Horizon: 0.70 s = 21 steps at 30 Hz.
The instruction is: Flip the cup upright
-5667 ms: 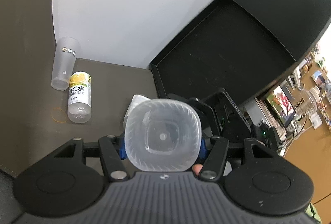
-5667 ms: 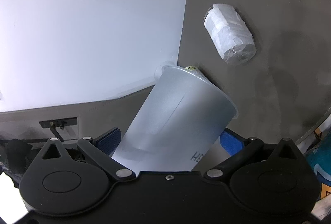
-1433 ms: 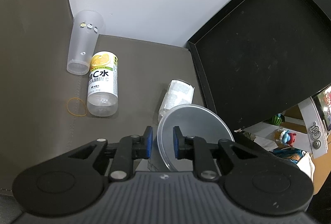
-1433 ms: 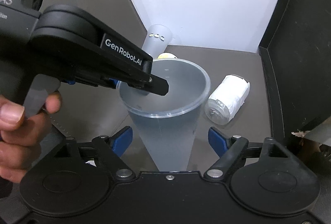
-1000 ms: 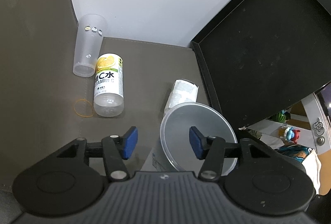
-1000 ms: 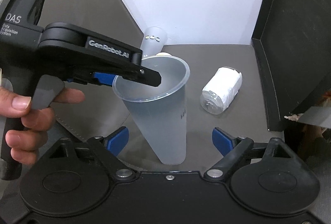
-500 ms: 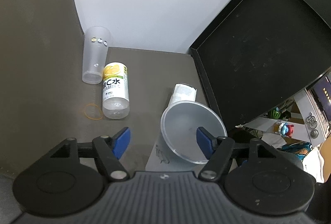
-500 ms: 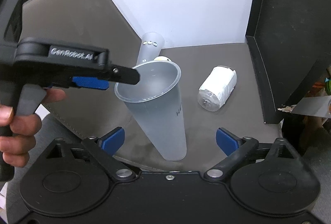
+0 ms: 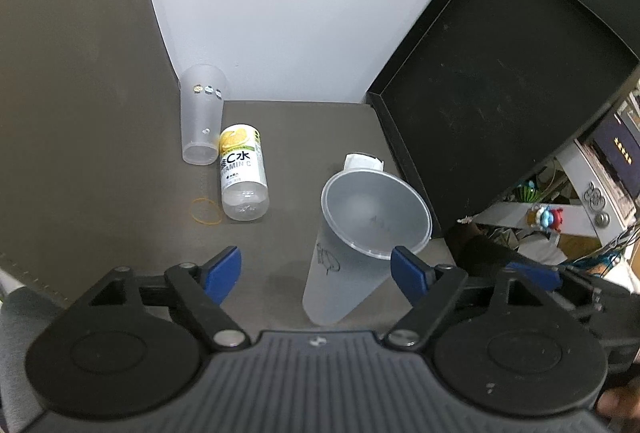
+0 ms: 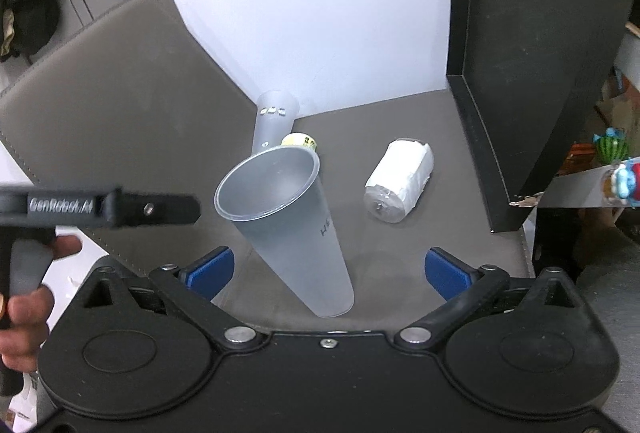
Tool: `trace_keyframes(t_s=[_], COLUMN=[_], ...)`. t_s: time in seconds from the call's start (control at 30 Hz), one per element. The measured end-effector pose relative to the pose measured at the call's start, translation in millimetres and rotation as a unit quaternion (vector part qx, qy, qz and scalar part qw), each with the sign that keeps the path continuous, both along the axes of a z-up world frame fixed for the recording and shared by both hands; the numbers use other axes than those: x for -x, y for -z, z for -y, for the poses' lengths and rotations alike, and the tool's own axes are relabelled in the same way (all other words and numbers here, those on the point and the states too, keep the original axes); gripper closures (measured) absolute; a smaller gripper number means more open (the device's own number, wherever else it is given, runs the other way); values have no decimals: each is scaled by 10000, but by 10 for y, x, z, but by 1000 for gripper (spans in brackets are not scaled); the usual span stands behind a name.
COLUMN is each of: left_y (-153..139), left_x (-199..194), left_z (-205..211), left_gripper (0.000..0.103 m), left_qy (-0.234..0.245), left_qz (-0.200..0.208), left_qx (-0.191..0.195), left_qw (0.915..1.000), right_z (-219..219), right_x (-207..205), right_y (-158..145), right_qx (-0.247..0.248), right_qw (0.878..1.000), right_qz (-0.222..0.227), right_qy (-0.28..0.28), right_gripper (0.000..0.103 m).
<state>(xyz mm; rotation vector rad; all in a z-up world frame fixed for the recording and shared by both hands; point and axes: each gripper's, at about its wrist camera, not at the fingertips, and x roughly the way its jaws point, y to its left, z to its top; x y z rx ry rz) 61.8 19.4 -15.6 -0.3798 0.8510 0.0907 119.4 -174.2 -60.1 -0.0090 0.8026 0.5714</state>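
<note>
A tall frosted plastic cup [image 9: 352,249] stands upright on the grey table, mouth up; it also shows in the right wrist view [image 10: 296,233]. My left gripper [image 9: 316,269] is open, its blue pads apart on either side of the cup and not touching it. My right gripper [image 10: 328,269] is open and empty, with the cup's base between its pads but free of them. The left gripper's black body [image 10: 100,211] shows at the left of the right wrist view, clear of the cup's rim.
A second clear cup [image 9: 200,121] stands upside down by the wall. A vitamin C bottle [image 9: 242,173] lies beside it, with a rubber band [image 9: 206,211] nearby. A wrapped white roll [image 10: 400,181] lies right of the cup. A black tray [image 9: 500,105] leans at the right.
My left gripper let go of the cup's rim, opened wide and drew back. The cup was set down and now stands alone. My right gripper also backed away.
</note>
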Motion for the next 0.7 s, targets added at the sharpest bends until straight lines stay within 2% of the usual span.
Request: trace_keyframes(t_s=[0.23,0.37,0.7], left_y=[-81,-149,-287], left_x=[254,396,651], left_z=[46,64,98], left_gripper=[20,12,10], left_qy=[33,28,20], left_qz=[113,153,253], left_qx=[-161,-220,-324], left_qw=[9998,9996,9992], right_z=[66,93,92], right_x=[111,179,351], right_y=[-121,-194,-371], right_qx=[-93,-154,-152], right_qw=[9999,9998,9996], right_qz=[63,90,145], right_qy=[-9,-83,-205], right_gripper=[0,0,0])
